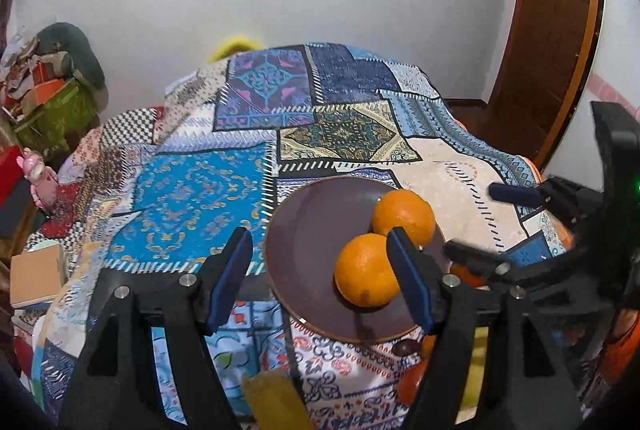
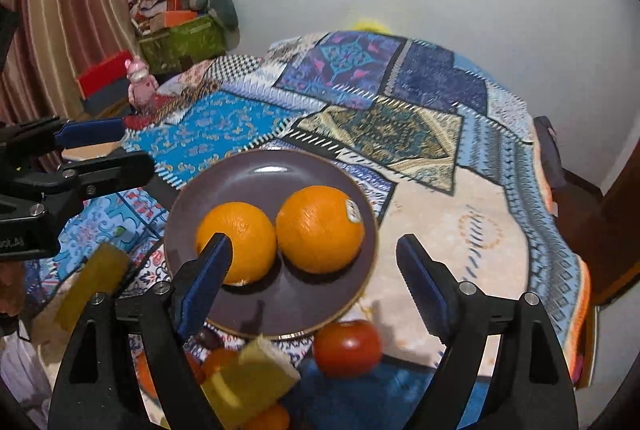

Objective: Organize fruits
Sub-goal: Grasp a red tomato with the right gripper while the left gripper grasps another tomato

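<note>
Two oranges lie side by side on a dark brown plate (image 2: 264, 169): a left one (image 2: 244, 230) and a right one (image 2: 316, 226) with a sticker. In the left wrist view the plate (image 1: 304, 230) holds the same oranges (image 1: 362, 270) (image 1: 404, 213). My right gripper (image 2: 316, 266) is open and empty, just above the plate's near side. My left gripper (image 1: 320, 266) is open and empty, left of the oranges. A red tomato (image 2: 347, 346) and small orange fruits (image 2: 218, 360) lie near the plate's front edge.
A patchwork cloth (image 2: 400, 133) covers the table. A yellow sponge-like block (image 2: 248, 382) lies by the small fruits, another (image 2: 92, 286) at the left. A cardboard box (image 1: 38, 276) sits at the table's left. A wooden door (image 1: 552, 29) stands at the right.
</note>
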The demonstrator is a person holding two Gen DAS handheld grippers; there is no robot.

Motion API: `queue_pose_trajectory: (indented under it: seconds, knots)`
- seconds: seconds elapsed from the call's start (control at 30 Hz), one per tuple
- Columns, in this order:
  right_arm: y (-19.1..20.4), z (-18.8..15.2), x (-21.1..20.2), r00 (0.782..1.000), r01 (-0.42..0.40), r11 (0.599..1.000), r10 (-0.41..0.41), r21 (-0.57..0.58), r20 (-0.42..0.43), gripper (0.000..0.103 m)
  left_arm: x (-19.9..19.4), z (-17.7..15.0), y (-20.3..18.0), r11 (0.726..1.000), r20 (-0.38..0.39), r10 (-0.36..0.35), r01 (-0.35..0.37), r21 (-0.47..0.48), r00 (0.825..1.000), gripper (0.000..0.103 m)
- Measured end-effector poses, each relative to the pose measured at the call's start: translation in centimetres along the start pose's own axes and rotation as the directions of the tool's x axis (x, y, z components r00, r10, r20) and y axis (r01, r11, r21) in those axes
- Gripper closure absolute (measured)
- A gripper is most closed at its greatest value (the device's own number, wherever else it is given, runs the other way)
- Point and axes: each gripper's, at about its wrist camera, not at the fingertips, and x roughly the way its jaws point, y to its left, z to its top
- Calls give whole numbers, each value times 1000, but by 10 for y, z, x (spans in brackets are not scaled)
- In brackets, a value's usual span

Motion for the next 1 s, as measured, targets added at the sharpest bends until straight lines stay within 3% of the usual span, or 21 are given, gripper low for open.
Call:
queue_pose_trajectory:
  seconds: [0.3, 0.37, 0.43, 0.6, 0.83, 1.0]
  knots:
    - [-21, -29, -36, 998, 60, 996, -62, 63, 22, 19, -27, -24, -6, 998, 2, 30, -30, 47, 1000, 33]
    - [-26, -37, -39, 997, 76, 994, -77, 75, 14, 19, -29, -31, -10, 999, -11, 17, -17, 52, 1000, 31]
    - [-33, -47, -41, 996, 88, 992, -88, 89, 1, 19, -30, -37, -14, 999, -29, -3, 4, 42, 1000, 22]
    - [-53, -73, -41, 993, 112, 986, -107, 126, -45, 19, -25, -41, -33, 998, -46, -43, 45, 41, 998, 18]
    - [-75, -96, -31, 993, 92, 979, -77, 179, -89, 20, -2, -35, -72, 992, -92, -109, 115, 59, 990, 17]
    - [-72, -97, -20, 996, 41, 983, -26, 179, -84, 21, 15, -39, -84, 991, -131, -92, 104, 88, 987, 17]
